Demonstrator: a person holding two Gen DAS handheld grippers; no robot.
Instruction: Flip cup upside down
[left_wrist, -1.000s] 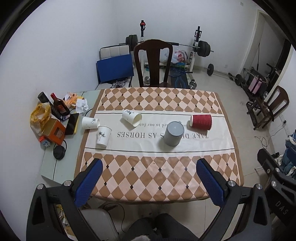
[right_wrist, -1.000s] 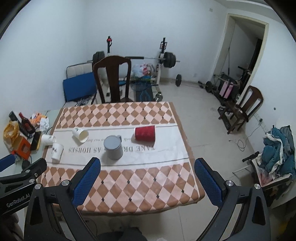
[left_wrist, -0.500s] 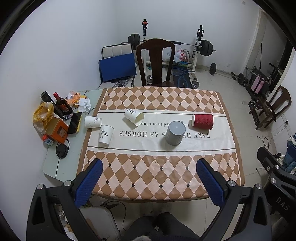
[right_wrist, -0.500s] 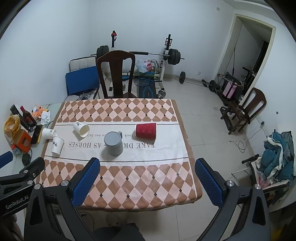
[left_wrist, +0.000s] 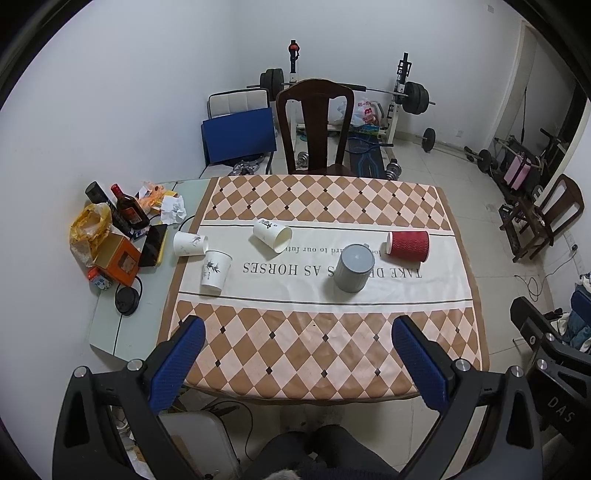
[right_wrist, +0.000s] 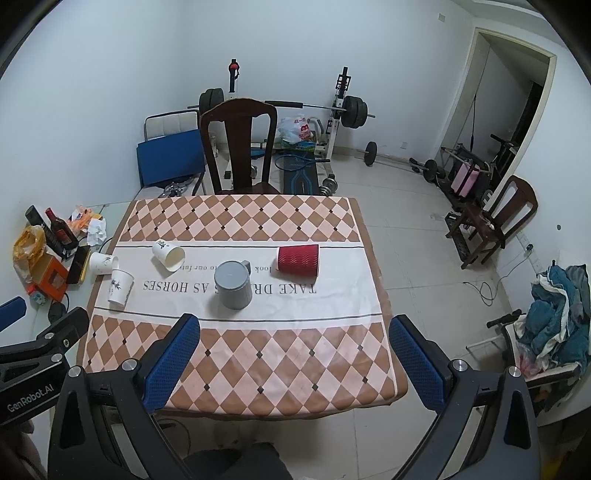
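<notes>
Several cups sit on the checkered tablecloth (left_wrist: 295, 343). A grey mug (left_wrist: 353, 267) stands upside down in the middle; it also shows in the right wrist view (right_wrist: 232, 285). A red ribbed cup (left_wrist: 408, 246) (right_wrist: 298, 260) lies on its side to its right. A white paper cup (left_wrist: 272, 235) (right_wrist: 168, 255) lies on its side to the left. Another white cup (left_wrist: 215, 272) (right_wrist: 120, 288) stands upside down, and a third (left_wrist: 190, 244) (right_wrist: 103, 263) lies at the table's left edge. My left gripper (left_wrist: 299, 363) and right gripper (right_wrist: 295, 363) are open, empty, high above the near edge.
A dark wooden chair (left_wrist: 314, 125) stands behind the table. A side table (left_wrist: 110, 325) on the left holds bottles, an orange box (left_wrist: 116, 260) and clutter. Weights and a barbell rack (left_wrist: 402, 96) line the back wall. Another chair (right_wrist: 495, 221) stands at the right.
Both grippers have pulled back and up from the table, so the table looks smaller and farther. The cups have not moved. Both grippers stay open.
</notes>
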